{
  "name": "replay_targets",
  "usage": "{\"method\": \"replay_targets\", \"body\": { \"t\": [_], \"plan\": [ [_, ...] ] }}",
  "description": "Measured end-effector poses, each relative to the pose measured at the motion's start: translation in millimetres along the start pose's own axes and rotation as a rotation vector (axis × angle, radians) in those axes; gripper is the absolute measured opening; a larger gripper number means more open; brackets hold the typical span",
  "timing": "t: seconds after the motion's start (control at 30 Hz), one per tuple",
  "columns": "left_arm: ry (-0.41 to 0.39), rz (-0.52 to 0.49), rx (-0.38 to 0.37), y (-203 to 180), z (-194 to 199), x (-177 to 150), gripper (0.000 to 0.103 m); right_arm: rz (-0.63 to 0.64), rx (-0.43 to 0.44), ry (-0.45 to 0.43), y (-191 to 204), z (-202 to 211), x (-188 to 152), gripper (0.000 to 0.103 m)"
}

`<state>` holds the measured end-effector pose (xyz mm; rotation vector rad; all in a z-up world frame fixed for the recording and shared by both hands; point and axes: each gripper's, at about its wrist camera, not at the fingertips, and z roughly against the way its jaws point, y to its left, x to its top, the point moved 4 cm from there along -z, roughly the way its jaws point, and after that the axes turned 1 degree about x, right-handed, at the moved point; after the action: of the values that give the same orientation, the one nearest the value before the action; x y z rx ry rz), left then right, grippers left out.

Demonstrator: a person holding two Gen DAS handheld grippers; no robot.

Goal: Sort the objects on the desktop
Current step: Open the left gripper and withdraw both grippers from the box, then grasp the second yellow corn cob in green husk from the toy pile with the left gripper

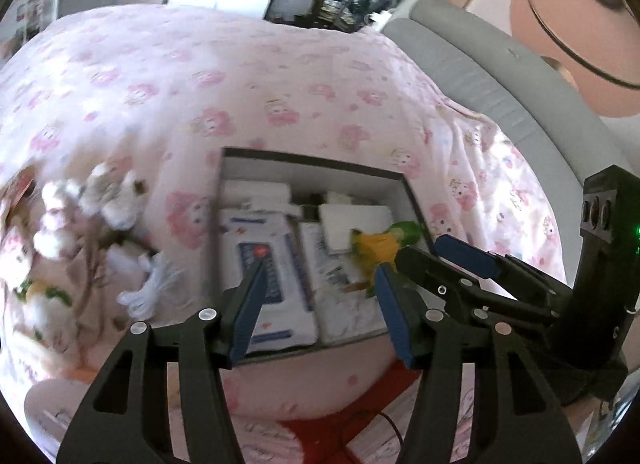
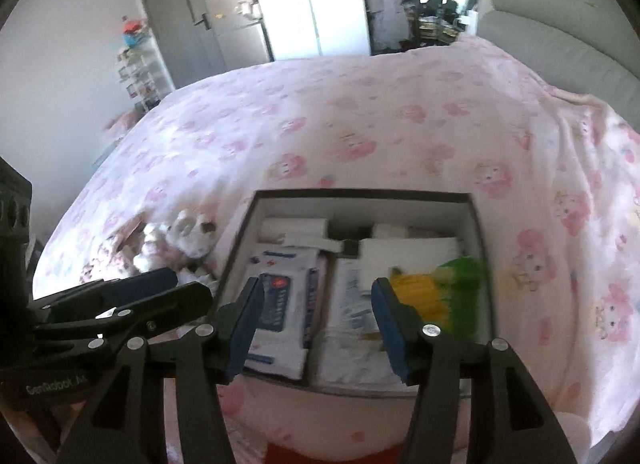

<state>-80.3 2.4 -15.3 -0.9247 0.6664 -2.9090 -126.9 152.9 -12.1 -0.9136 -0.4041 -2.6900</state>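
Pink-printed bedding (image 2: pixel 360 124) covers the bed, and on it sits the landmark for everything here: an open box (image 2: pixel 478 264) with dark rims and pale inner walls. Inside the box, toward its right wall, lies a soft yellow-and-green toy (image 2: pixel 440 288) (blurred, so its exact shape is hard to tell). Also inside, toward the left wall, is a white pack with a blue label (image 2: pixel 280 300), and beside it, in the middle of the box, another pale printed pack (image 2: pixel 352 296). White folded or boxed items (image 2: pixel 296 230) fill the far end of the box.

Outside the box, to its left on the bedding, is a heap of small plush toys (image 1: pixel 112 200) and a bunched white cord (image 1: pixel 148 284), well clear of the rim.

The left gripper (image 1: pixel 320 300) hangs above the near half of the box with its blue pads (image 1: pixel 248 304) spread apart and nothing between them. The right gripper (image 2: pixel 316 316) hangs above the same near half, jaws likewise wide apart and empty; the yellow-and-green toy shows just past its right pad, not touched by it. Each gripper appears at the edge of the other's view, side by side over the near rim of the box.
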Motion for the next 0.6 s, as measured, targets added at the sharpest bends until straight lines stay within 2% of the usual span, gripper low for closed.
{"method": "replay_targets", "body": {
  "t": [0.27, 0.6],
  "plan": [
    [-0.007, 0.133, 0.085, 95, 33, -23, 0.056, 0.097, 0.124, 0.084, 89, -49, -12, 0.052],
    [-0.052, 0.383, 0.189, 228, 68, -52, 0.057, 0.149, 0.322, 0.242, 203, -131, -29, 0.052]
  ]
}}
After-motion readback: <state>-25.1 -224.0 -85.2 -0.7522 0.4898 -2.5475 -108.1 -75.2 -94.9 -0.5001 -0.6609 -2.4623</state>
